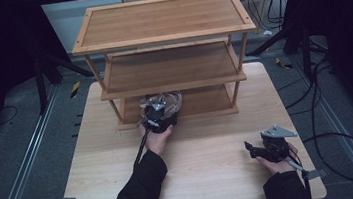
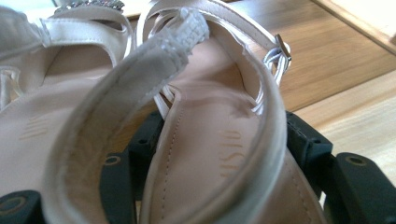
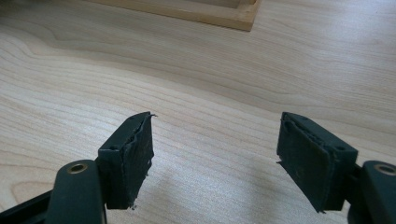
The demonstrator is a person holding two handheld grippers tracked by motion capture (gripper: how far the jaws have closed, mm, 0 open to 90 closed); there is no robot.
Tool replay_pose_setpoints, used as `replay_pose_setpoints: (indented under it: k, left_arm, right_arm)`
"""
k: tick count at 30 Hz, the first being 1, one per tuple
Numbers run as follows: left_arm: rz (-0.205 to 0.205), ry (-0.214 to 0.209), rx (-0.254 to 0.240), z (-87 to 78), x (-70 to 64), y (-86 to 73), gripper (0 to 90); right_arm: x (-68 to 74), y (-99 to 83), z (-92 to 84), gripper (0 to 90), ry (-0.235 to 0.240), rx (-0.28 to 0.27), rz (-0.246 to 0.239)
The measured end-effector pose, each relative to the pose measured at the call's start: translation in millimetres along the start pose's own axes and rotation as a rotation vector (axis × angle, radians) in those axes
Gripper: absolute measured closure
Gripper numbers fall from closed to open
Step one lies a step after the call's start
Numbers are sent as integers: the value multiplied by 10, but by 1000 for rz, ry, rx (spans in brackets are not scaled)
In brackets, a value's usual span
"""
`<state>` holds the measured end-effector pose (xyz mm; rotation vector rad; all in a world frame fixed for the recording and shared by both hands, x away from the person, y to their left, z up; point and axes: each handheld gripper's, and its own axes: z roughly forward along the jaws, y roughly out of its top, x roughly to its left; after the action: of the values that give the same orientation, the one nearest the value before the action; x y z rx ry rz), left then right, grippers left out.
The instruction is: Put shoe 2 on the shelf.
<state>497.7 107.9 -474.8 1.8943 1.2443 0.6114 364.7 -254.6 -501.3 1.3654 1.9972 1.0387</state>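
Right gripper [image 1: 248,147] parked low on the table [image 1: 209,141], near the right front corner — jaws spread wide, nothing between the pads, bare wood grain beneath them in the right gripper view. Idle by the look of it.

Left gripper [image 1: 162,112] further in, at the front edge of the rack's lowest shelf [image 1: 205,101]. Jaws clamped on a pale sandal [image 2: 205,154] — pads bearing on either side of the heel end of the sole, seen in the left gripper view. Second sandal [image 2: 32,116] of the pair just beside it, touching or nearly so; cannot tell which.

Handling, as judged: light footwear, no strain on the grip. Sole fairly stiff along its length, insole smooth and likely a little slippery. Straps [image 2: 121,88] soft and floppy, prone to snag on the shelf lip or on the neighbouring sandal. Buckle [image 2: 281,49] and jewelled trim [image 2: 88,3] small and delicate; not places to squeeze. Best hold across the sole edges at the heel, as at present, firm enough to stop pivoting, never by a strap alone.

Beyond: middle shelf [image 1: 171,67] and top shelf [image 1: 160,18] of the wooden rack both bare.
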Motion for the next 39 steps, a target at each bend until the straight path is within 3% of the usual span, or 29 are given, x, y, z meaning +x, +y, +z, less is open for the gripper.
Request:
replay_pose_setpoints:
  k: [3, 6, 13, 21, 25, 30, 32, 39]
  left_arm:
    - [21, 23, 10, 32, -33, -23, 394]
    - [-12, 12, 3, 36, -16, -46, 391]
    - [17, 4, 30, 6, 3, -100, 326]
    - [39, -34, -32, -267, 24, -142, 275]
    - [58, -48, -26, -422, 35, -261, 281]
    - [65, -77, -8, -485, 66, -423, 423]
    - [54, -92, -5, -447, 80, -452, 516]
    - [34, -97, 12, -330, 72, -515, 691]
  right_arm:
    - [5, 1, -5, 272, 3, 1, 2]
    - [7, -3, 3, 271, 1, 1, -2]
    - [23, -1, 5, 270, 4, 2, -6]
    - [23, -3, 3, 269, 2, 3, -9]
    - [23, -4, -1, 268, 0, 2, -8]
    - [26, -2, -1, 269, 0, 2, -9]
    - [29, -1, 2, 269, -1, 2, -8]
    - [20, -7, 1, 269, -3, 5, -7]
